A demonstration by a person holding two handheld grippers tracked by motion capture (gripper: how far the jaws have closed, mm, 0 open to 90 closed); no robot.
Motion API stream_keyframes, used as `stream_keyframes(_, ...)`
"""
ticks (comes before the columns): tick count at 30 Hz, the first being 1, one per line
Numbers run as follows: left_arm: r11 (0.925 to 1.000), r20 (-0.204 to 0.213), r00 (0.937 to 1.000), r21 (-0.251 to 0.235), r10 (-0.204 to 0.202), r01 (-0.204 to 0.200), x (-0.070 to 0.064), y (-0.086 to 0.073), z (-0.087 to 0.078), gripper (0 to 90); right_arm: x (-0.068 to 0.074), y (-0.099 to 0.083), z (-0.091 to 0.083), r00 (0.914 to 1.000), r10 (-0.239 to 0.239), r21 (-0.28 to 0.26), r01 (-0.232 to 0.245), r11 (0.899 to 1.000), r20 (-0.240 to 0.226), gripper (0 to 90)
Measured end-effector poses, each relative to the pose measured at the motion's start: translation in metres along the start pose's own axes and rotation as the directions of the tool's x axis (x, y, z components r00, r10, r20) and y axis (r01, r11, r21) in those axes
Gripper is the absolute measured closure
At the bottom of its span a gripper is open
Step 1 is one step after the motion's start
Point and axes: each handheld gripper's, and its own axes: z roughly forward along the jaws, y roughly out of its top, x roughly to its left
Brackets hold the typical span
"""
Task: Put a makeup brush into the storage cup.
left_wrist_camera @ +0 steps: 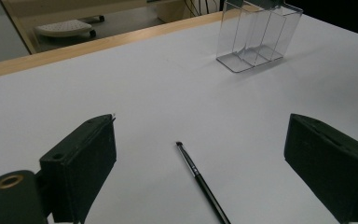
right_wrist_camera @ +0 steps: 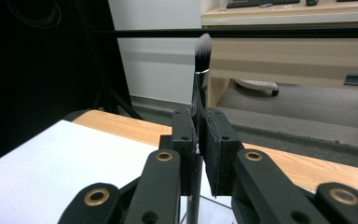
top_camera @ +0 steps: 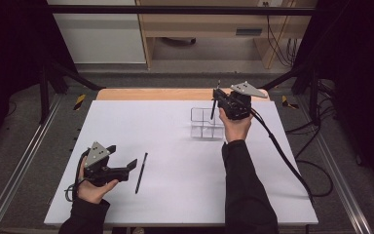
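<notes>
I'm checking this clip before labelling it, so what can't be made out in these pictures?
- Makeup brush, right gripper view: its lower handle is hidden behind the right tool, shut on it.
- Thin brush, left gripper view: its lower end is cut off by the bottom edge.
- Clear organizer, high view: too small to tell whether anything is inside.

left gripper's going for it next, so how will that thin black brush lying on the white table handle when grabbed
The thin brush looks stiff, light and round, so it will probably roll if nudged. It lies flat on the table, so the open left gripper may struggle to get under it.
</notes>
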Motion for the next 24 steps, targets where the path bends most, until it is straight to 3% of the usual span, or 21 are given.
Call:
stream_keyframes(14, 1.0000, -0.002, 1.0000, 0.004, 0.003, -0.003, 0.000, -0.001, 0.001, 8.6, -0.005, -0.007, 0.018, 0.9992, -0.010, 0.019, 0.009, 1.000, 0.039, 84.0)
stream_keyframes(24, 1.0000, -0.004, 1.0000, 0.002, -0.001, 0.001, 0.000, 0.000, 0.001, 8.7, -0.002, -0.014, 0.026, 0.9998, 0.006, 0.023, -0.006, 1.000, 0.018, 84.0)
